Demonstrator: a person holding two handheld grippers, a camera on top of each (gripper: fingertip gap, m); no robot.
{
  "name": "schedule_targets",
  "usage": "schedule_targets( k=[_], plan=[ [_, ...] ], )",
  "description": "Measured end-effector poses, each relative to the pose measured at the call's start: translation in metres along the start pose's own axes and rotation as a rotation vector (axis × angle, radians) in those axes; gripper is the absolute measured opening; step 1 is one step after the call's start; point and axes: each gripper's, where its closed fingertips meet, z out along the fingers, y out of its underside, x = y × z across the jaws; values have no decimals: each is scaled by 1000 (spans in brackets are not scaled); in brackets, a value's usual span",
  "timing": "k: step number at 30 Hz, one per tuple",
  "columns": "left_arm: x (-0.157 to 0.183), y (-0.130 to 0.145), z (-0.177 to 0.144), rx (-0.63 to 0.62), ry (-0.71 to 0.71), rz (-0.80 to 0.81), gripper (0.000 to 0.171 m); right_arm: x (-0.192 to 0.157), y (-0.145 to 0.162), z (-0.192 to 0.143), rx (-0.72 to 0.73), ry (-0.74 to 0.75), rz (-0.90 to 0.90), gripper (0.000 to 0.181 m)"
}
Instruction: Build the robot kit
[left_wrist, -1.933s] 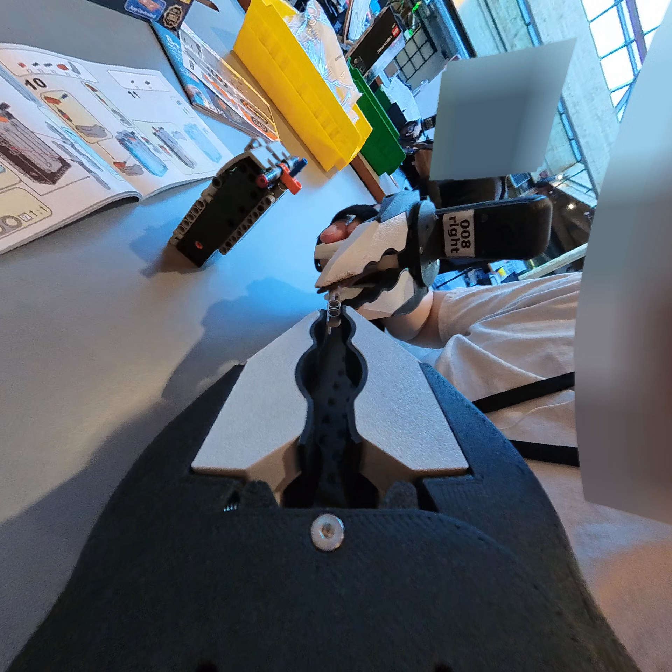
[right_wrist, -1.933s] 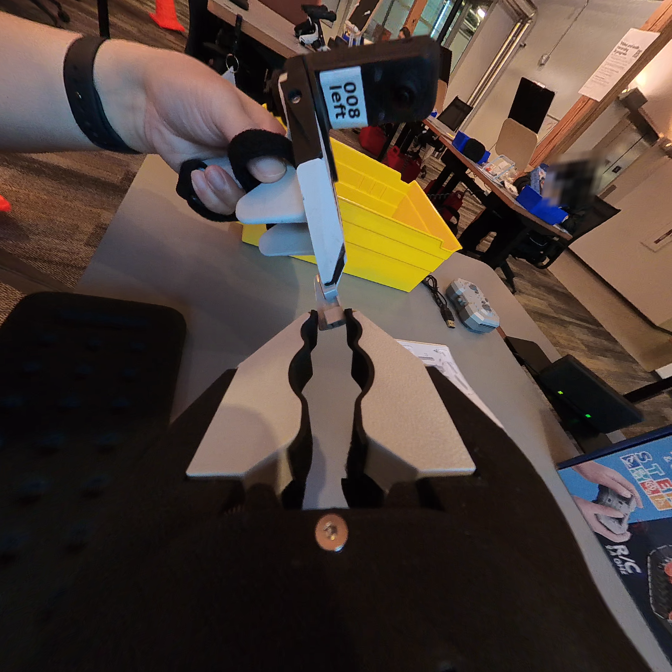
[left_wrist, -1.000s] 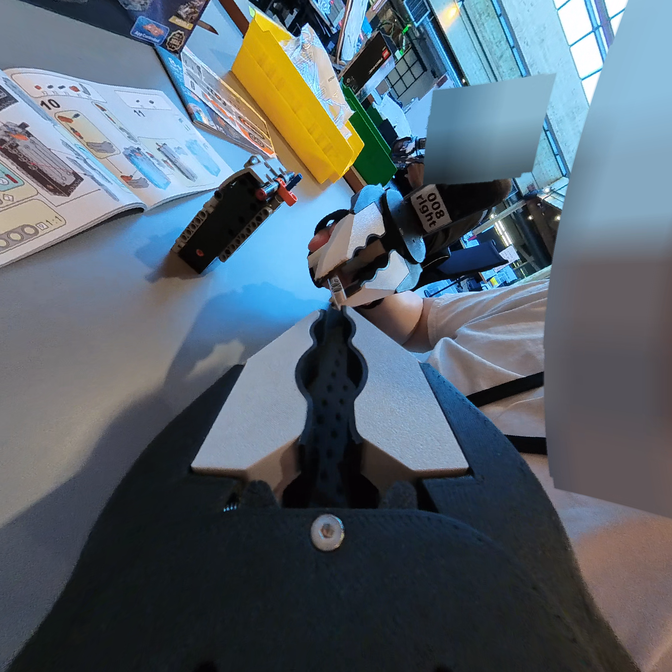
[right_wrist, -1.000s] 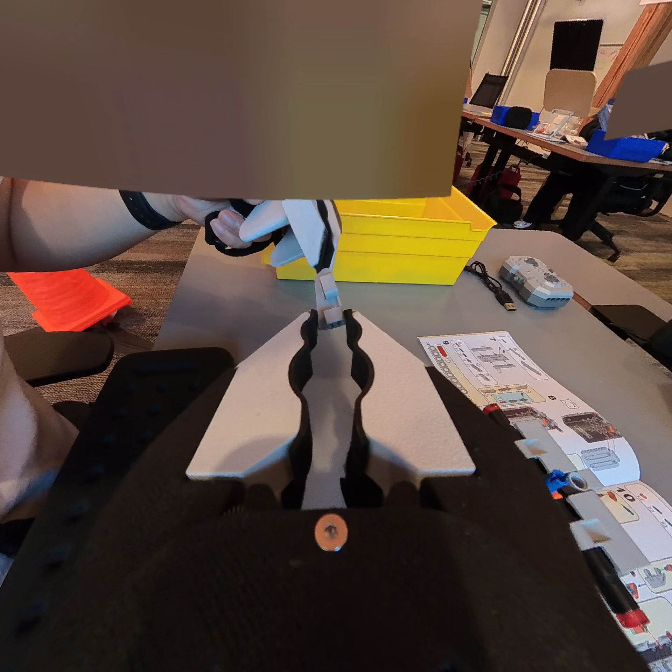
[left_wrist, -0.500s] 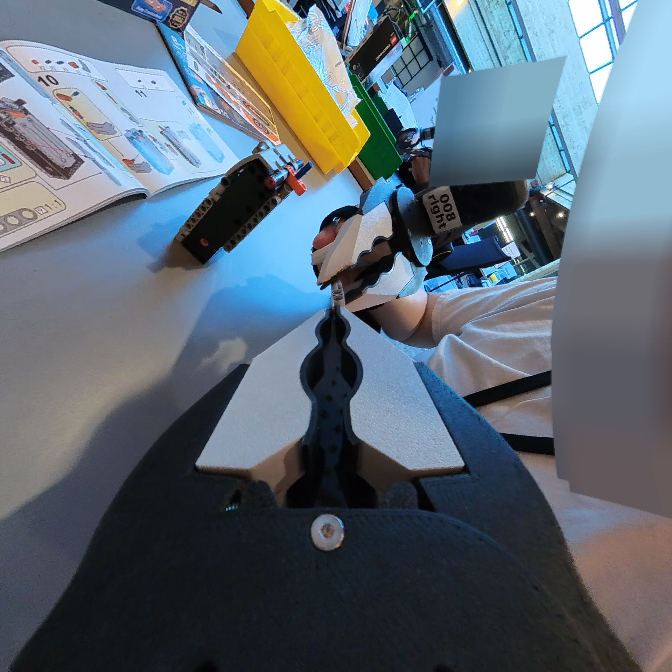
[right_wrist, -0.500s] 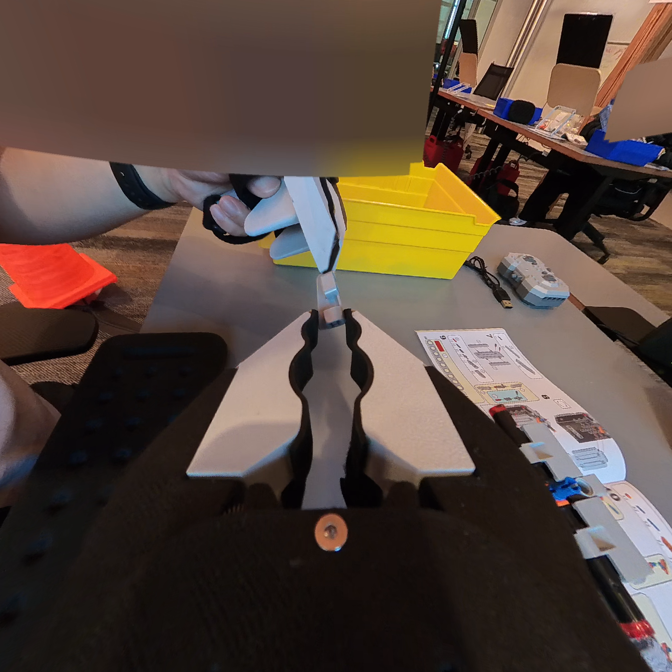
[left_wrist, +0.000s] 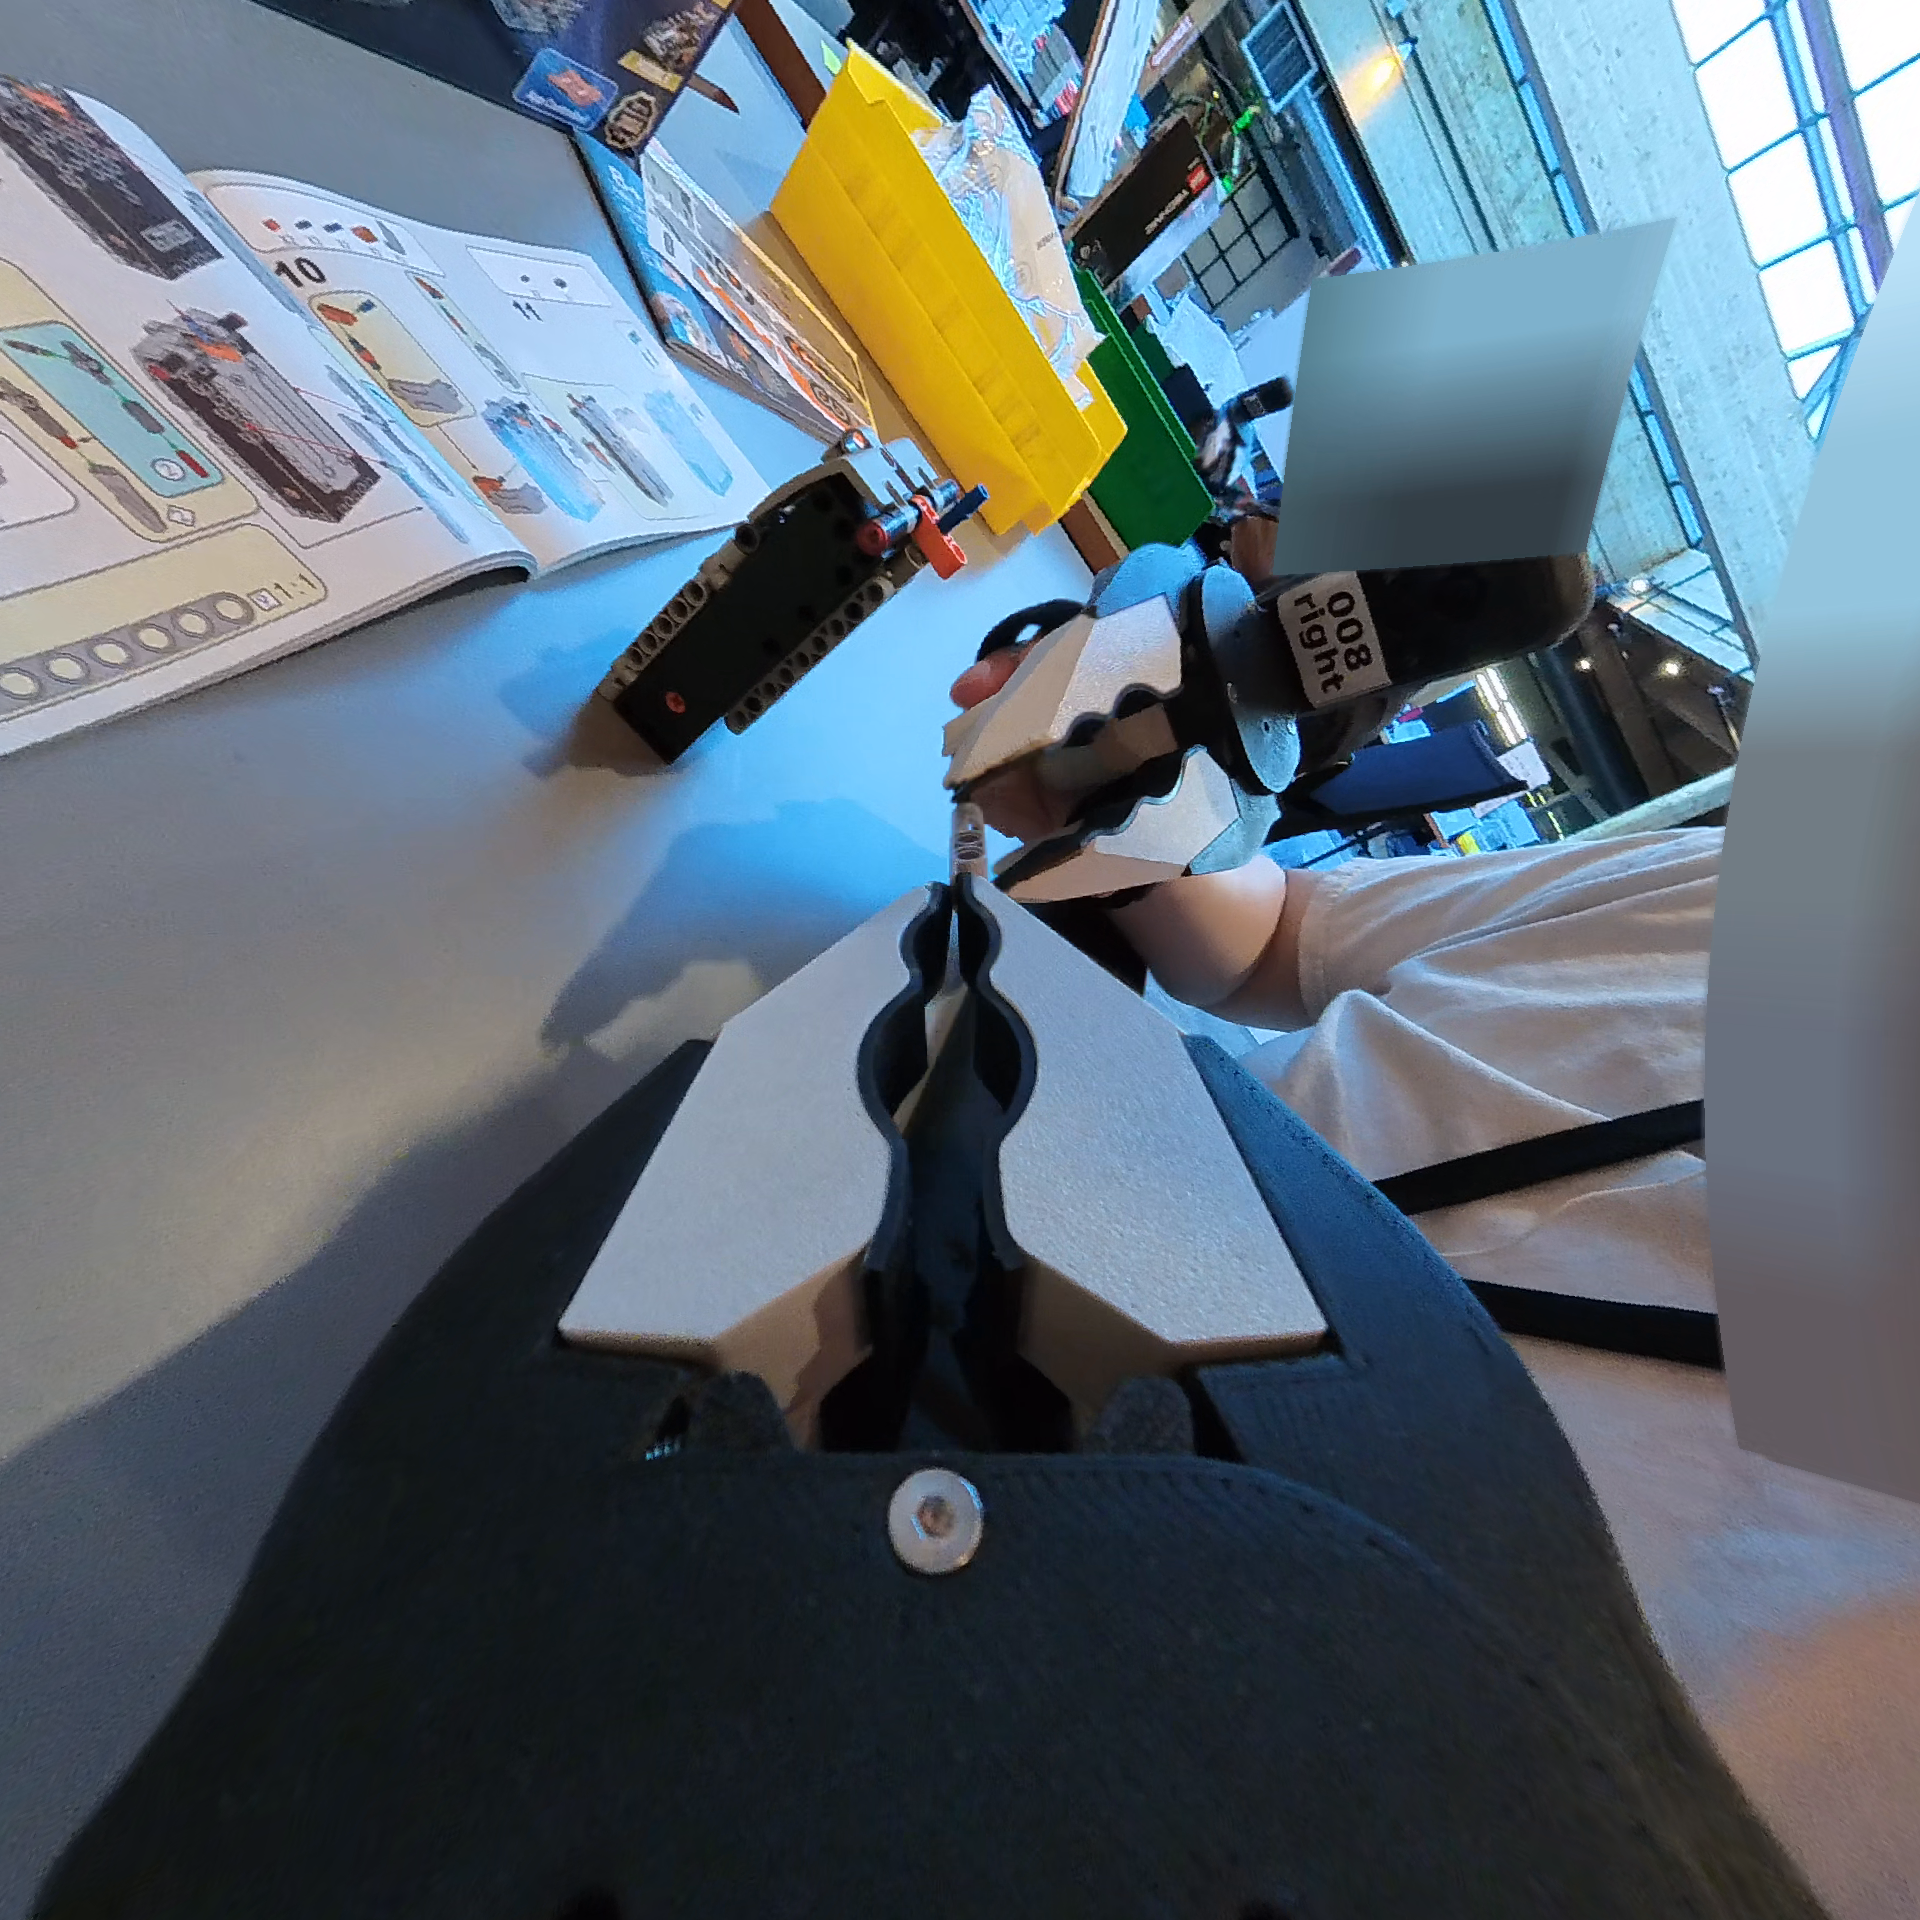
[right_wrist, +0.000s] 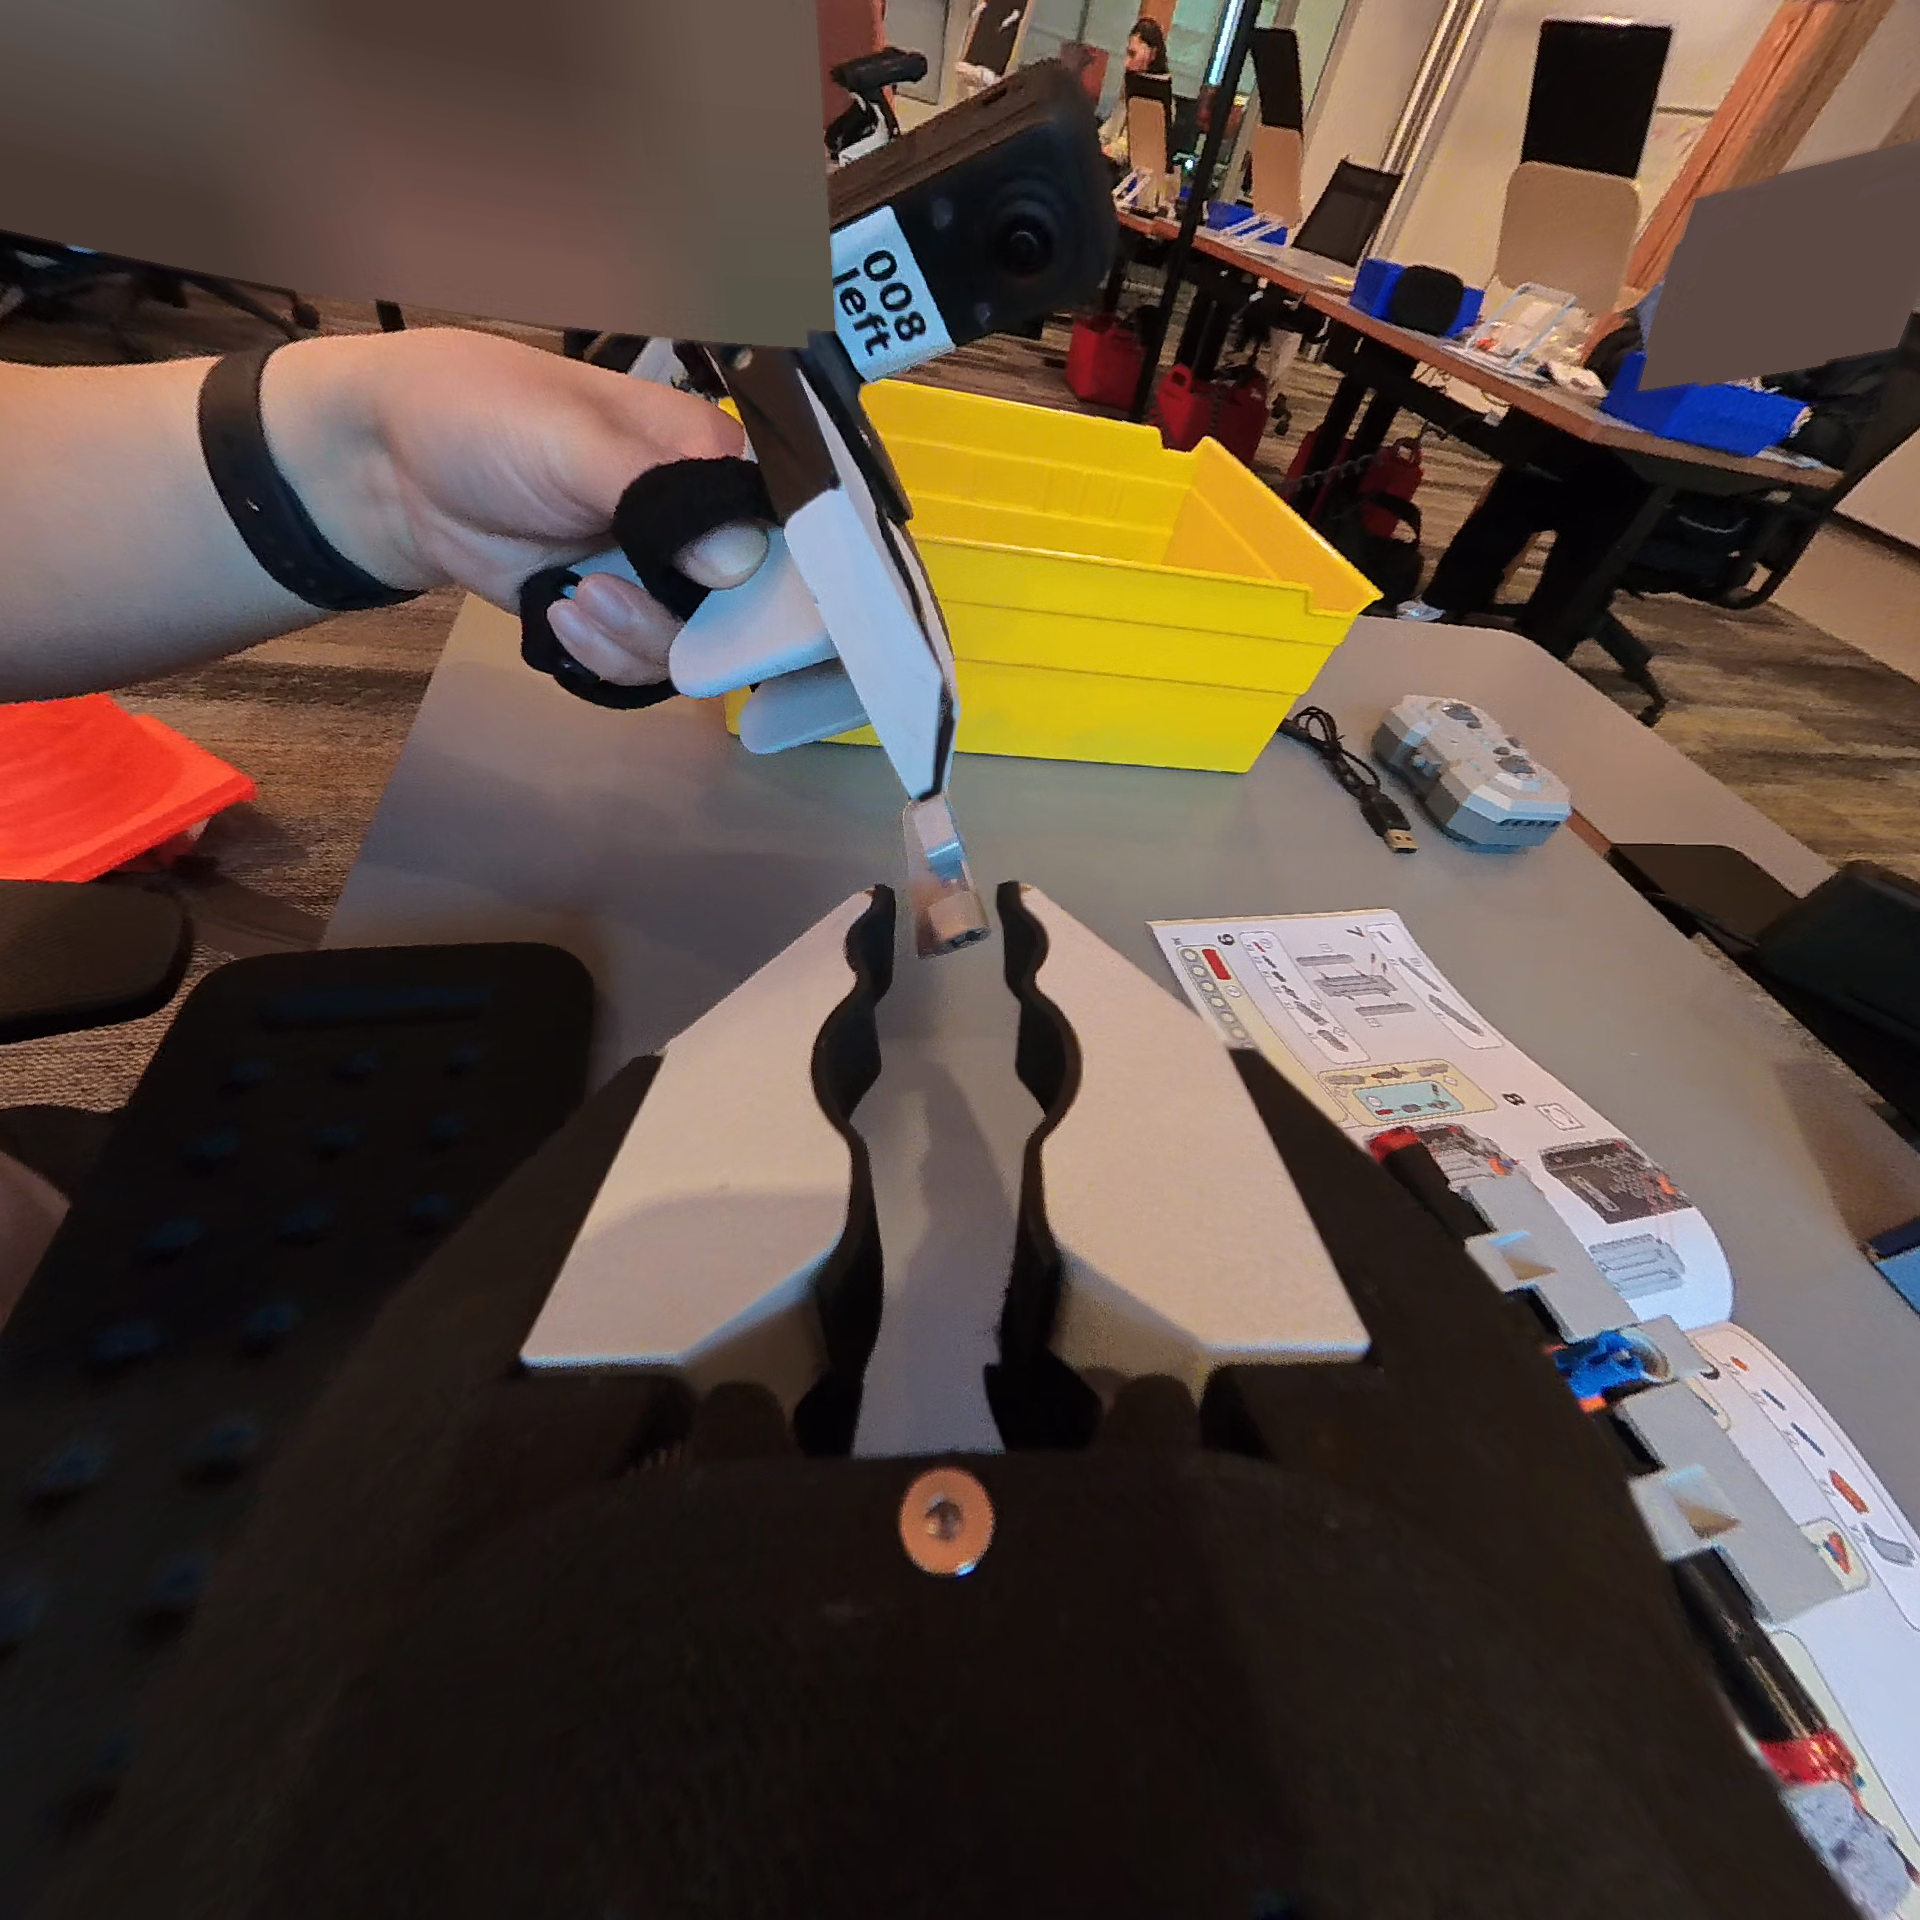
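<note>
The left gripper (left_wrist: 958, 894) has its fingers pressed together on a small grey connector piece (right_wrist: 940, 878), held in the air above the grey table (right_wrist: 644, 831). The right gripper (right_wrist: 943, 902) has its fingers a little apart around the lower end of this piece; I cannot tell if they touch it. Behind stands a yellow bin (right_wrist: 1101, 623). To the right lie an open instruction booklet (right_wrist: 1382, 1049), a grey controller (right_wrist: 1470, 769) and a black cable (right_wrist: 1351, 774). A black brick assembly (left_wrist: 769, 613) lies beside the booklet. The table surface under the grippers is bare.
</note>
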Motion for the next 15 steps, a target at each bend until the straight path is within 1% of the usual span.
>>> schedule_targets(
  k=[10,11,15],
  plan=[
    [2,1,1,1,-2,-6,0,-3,9,4,-65,37,-132,19],
    [3,1,1,2,0,-8,0,-4,9,4,-70,36,-141,16],
    [4,5,1,-16,7,19,0,-7,11,4,-86,12,-132,14]
  ],
)
